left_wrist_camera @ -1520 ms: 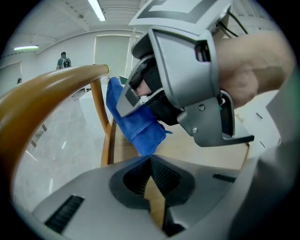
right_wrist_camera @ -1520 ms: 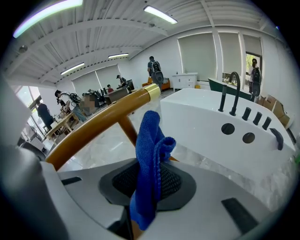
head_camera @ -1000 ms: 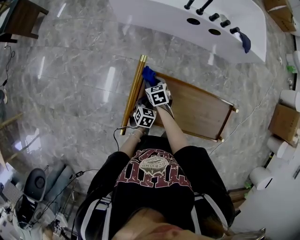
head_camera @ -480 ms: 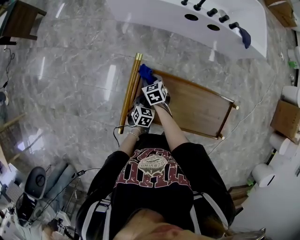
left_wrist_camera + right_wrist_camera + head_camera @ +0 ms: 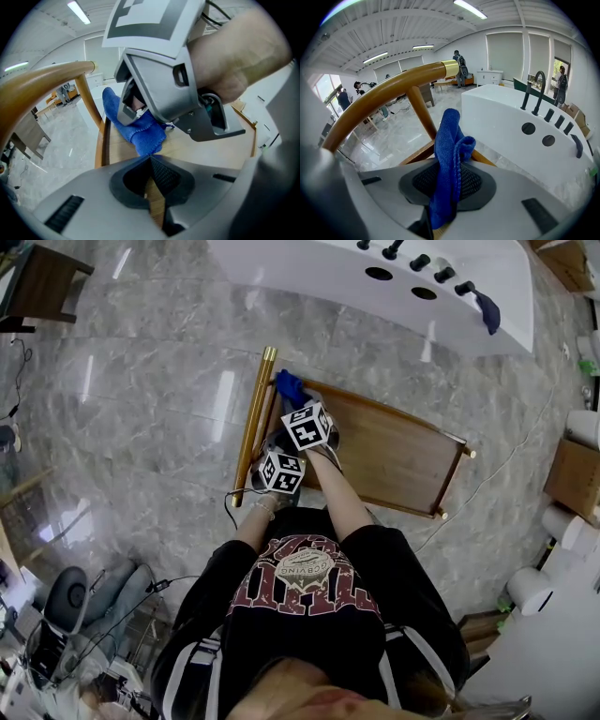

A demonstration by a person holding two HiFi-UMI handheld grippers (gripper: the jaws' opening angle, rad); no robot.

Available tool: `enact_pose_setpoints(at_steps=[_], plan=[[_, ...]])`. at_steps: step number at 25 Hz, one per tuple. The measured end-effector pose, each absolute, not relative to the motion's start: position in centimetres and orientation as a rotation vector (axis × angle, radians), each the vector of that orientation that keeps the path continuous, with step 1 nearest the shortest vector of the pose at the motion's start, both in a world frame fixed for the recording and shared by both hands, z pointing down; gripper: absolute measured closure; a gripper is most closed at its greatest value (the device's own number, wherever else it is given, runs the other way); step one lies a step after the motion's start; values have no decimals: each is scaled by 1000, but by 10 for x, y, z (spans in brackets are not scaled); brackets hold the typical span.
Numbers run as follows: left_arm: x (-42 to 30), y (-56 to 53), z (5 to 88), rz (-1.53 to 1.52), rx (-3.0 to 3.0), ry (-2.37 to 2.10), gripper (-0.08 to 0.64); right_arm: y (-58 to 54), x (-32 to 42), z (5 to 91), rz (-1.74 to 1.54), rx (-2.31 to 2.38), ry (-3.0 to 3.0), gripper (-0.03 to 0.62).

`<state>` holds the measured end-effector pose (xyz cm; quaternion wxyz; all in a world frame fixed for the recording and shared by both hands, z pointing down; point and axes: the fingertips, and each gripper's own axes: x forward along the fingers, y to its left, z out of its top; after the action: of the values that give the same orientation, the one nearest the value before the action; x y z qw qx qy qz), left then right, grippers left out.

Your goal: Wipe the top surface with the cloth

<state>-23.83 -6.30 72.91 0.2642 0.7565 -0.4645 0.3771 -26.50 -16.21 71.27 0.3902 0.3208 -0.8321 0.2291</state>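
Two grippers are close together over one end of a flat brown wooden counter (image 5: 394,457). The right gripper (image 5: 446,190) is squeezed tight on a soft blue cloth (image 5: 449,154). The cloth is pinched between its two jaws. It sticks out past the tips and folds over at the top. In the left gripper view, the loose end of the cloth hangs down under the right gripper. It looks to touch the wood near the corner of the counter.

The left gripper (image 5: 151,161) is just behind the right gripper and a bit to its left. Its jaws are pressed together at the tips and hold nothing. Only bare wood shows below them.

A long round gold rail (image 5: 251,423) runs along the end of the counter. It is just in front of both grippers and a little above the wood. The cloth is right beside that rail.

Past the rail, well in front of the right gripper, stands a big white bathtub (image 5: 511,126). It has black taps (image 5: 534,91) on its edge. Shiny grey stone floor (image 5: 141,381) lies all around the counter.
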Motion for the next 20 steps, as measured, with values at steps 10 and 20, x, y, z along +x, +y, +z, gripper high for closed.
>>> enact_pose_setpoints(at_steps=[10, 20], plan=[[-235, -63, 727, 1053, 2035, -1261, 512, -160, -247, 711, 600, 817, -2117, 502], [-234, -63, 729, 1086, 2007, -1288, 512, -157, -223, 713, 608, 826, -2101, 502]])
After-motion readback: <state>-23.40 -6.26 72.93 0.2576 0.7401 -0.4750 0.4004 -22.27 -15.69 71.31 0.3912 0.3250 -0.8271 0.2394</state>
